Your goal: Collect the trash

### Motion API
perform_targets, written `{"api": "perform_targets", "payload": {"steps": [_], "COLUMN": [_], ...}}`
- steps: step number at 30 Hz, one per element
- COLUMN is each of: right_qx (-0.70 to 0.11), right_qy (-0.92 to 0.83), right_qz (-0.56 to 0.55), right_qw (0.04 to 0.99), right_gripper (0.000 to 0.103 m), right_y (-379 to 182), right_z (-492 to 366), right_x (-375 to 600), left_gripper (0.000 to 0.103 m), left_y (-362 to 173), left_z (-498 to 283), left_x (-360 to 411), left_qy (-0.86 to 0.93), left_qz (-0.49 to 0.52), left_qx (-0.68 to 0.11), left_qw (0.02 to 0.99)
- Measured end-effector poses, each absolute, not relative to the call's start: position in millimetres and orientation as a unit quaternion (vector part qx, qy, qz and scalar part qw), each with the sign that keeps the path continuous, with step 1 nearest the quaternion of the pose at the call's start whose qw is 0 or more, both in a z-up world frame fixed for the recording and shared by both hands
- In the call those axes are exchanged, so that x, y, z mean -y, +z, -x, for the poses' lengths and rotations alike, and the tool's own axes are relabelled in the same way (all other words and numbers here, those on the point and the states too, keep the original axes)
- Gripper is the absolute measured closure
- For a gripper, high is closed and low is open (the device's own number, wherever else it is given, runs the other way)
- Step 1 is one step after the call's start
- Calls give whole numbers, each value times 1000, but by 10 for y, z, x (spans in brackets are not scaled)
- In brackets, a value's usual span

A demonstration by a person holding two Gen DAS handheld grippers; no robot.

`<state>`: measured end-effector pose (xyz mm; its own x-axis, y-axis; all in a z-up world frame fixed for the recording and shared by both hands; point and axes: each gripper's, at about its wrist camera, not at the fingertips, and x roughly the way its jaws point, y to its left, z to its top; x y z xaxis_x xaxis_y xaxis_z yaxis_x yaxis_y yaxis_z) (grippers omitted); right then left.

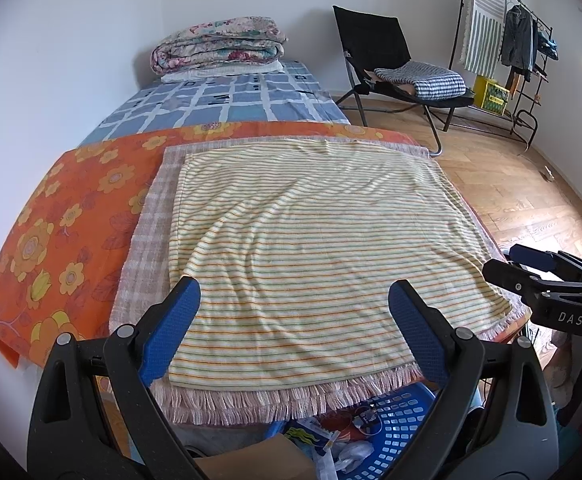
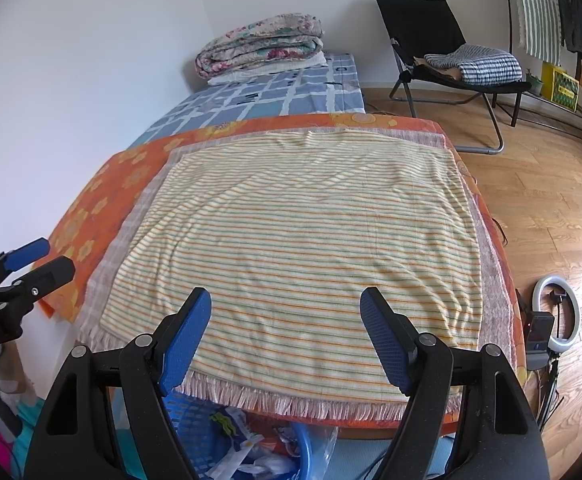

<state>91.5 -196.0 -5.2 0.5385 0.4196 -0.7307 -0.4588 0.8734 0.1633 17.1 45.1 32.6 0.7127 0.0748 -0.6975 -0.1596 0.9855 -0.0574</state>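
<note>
While both tongs hung above the near edge of the bed, neither held anything: the left tongs (image 1: 294, 312) stood with blue pads spread wide, and the right tongs (image 2: 285, 318) were parted just as far. Under them lay a yellow striped towel (image 1: 311, 248), spread flat over a fringed checked blanket (image 1: 147, 248), which in turn lay on an orange flowered sheet (image 1: 63, 216). The towel's surface carried nothing but its own wrinkles. Below the fringe, at the foot of the bed, sat a blue plastic basket (image 1: 399, 428) with trash (image 1: 343, 448) in it: crumpled wrappers and clear plastic, partly hidden by the tongs' arms. In the right wrist view the same basket (image 2: 195, 412) showed beneath the overhang. Further back, a folded floral quilt (image 1: 219, 44) rested at the head of the bed, on a blue checked sheet. A black folding chair (image 1: 387, 52) stood on the wooden floor, well apart from the bed.
</note>
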Motion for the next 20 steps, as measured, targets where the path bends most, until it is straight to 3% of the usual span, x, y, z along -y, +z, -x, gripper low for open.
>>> {"api": "perform_targets", "payload": {"steps": [20], "right_qx": [-414], "right_qy": [249], "right_qz": [26], "right_qw": [875], "right_gripper": [26], "right_y": [-66], "right_z": [-929], "right_x": [1967], "left_gripper": [6], "left_y": [317], "left_z": [-174], "left_x": [-475], "left_qy": [66], "left_qz": [53], "left_qx": [-373], "left_qw": [924]}}
